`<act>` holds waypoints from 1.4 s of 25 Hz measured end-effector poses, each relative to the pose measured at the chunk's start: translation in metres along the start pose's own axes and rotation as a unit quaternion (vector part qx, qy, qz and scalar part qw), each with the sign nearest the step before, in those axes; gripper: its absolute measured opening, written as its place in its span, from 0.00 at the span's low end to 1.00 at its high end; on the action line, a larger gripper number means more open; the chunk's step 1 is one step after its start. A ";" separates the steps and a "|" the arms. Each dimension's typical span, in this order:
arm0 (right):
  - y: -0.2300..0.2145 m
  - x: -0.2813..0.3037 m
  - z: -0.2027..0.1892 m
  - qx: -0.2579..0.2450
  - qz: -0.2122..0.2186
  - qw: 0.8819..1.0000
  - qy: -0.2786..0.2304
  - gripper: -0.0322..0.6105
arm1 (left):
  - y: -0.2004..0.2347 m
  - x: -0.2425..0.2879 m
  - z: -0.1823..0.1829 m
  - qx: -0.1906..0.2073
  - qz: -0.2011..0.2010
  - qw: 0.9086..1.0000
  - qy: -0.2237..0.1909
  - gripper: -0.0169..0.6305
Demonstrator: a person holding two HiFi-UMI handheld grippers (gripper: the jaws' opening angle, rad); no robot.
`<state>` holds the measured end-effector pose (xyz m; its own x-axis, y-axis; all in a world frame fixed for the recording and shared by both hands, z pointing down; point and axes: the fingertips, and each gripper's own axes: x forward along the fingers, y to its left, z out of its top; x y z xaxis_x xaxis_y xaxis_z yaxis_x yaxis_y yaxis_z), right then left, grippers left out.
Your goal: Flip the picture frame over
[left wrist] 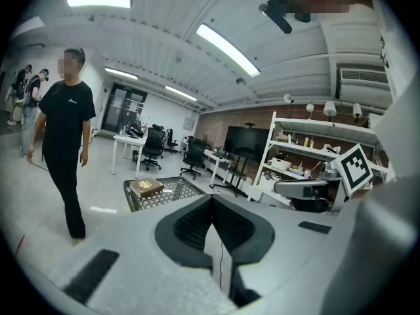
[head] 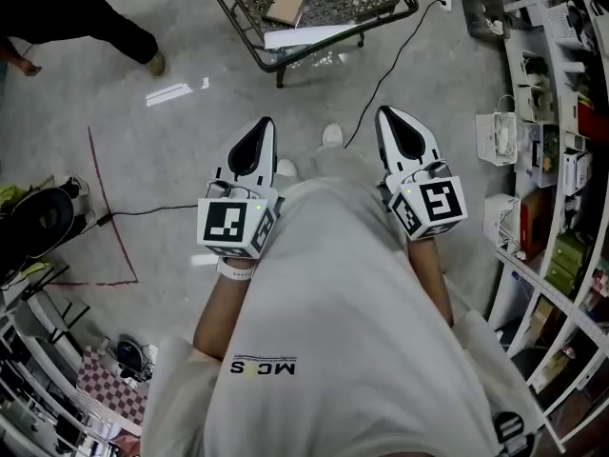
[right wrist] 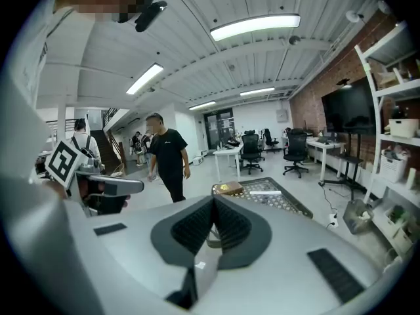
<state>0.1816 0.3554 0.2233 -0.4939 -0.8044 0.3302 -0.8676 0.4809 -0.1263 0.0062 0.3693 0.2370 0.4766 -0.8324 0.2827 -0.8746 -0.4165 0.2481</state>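
Observation:
The picture frame [head: 285,6] is a flat brown rectangle lying on a low metal mesh table [head: 381,12] at the top of the head view, well ahead of both grippers. It also shows in the left gripper view as the frame [left wrist: 146,187] and in the right gripper view as the frame [right wrist: 230,188]. My left gripper [head: 264,127] and right gripper [head: 390,114] hang side by side in front of my torso, above the floor. On each, the jaws meet at the tips with nothing between them: left gripper [left wrist: 211,199], right gripper [right wrist: 214,199].
A white strip [head: 309,36] lies on the mesh table beside the frame. A person in black [head: 76,12] stands at the far left. White shelves [head: 552,160] full of goods line the right side. A cable [head: 400,55] crosses the floor. Equipment clutters the left edge [head: 38,227].

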 end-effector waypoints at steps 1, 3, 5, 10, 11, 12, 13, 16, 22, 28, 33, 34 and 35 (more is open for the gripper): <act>0.002 0.000 0.001 -0.001 -0.002 1.000 0.000 0.07 | 0.001 0.000 0.002 0.001 -0.001 1.000 -0.001 0.06; 0.005 0.002 0.003 -0.004 -0.006 1.000 -0.001 0.07 | 0.004 -0.001 0.005 0.004 -0.004 1.000 -0.004 0.06; 0.008 0.002 0.003 -0.005 -0.009 1.000 -0.003 0.07 | 0.005 -0.003 0.007 0.008 -0.007 1.000 -0.008 0.06; 0.024 0.001 0.001 -0.012 -0.014 1.000 -0.015 0.07 | 0.006 -0.015 0.005 0.016 -0.019 1.000 -0.011 0.06; 0.027 0.003 0.001 -0.010 -0.013 1.000 -0.019 0.07 | 0.008 -0.016 0.005 0.017 -0.021 1.000 -0.010 0.06; 0.029 0.006 0.002 -0.006 -0.012 1.000 -0.021 0.07 | 0.010 -0.015 0.007 0.018 -0.023 1.000 -0.010 0.06; 0.030 0.010 0.003 -0.003 -0.011 1.000 -0.023 0.07 | 0.013 -0.013 0.008 0.018 -0.024 0.999 -0.010 0.06; 0.032 0.016 0.004 0.003 -0.010 1.000 -0.022 0.07 | 0.018 -0.011 0.011 0.015 -0.023 1.000 -0.010 0.06; 0.025 0.028 -0.001 0.019 0.006 1.000 -0.016 0.07 | 0.025 -0.001 0.007 0.007 -0.010 1.000 -0.001 0.06; -0.006 0.095 0.008 0.030 0.025 0.999 -0.022 0.07 | 0.064 0.048 0.016 0.013 0.012 1.000 0.012 0.06; -0.047 0.160 0.030 0.030 0.037 0.999 -0.017 0.07 | 0.096 0.111 0.047 0.021 0.023 0.999 0.026 0.06; -0.055 0.175 0.036 0.027 0.040 0.999 -0.015 0.07 | 0.103 0.123 0.056 0.025 0.025 0.999 0.029 0.06; -0.063 0.188 0.042 0.023 0.043 0.999 -0.013 0.07 | 0.109 0.135 0.066 0.028 0.027 0.999 0.032 0.06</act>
<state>0.1408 0.1593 0.2536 -0.5672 -0.7698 0.2926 -0.8235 0.5325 -0.1956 -0.0304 0.1879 0.2413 0.4320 -0.8300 0.3527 -0.9018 -0.3931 0.1794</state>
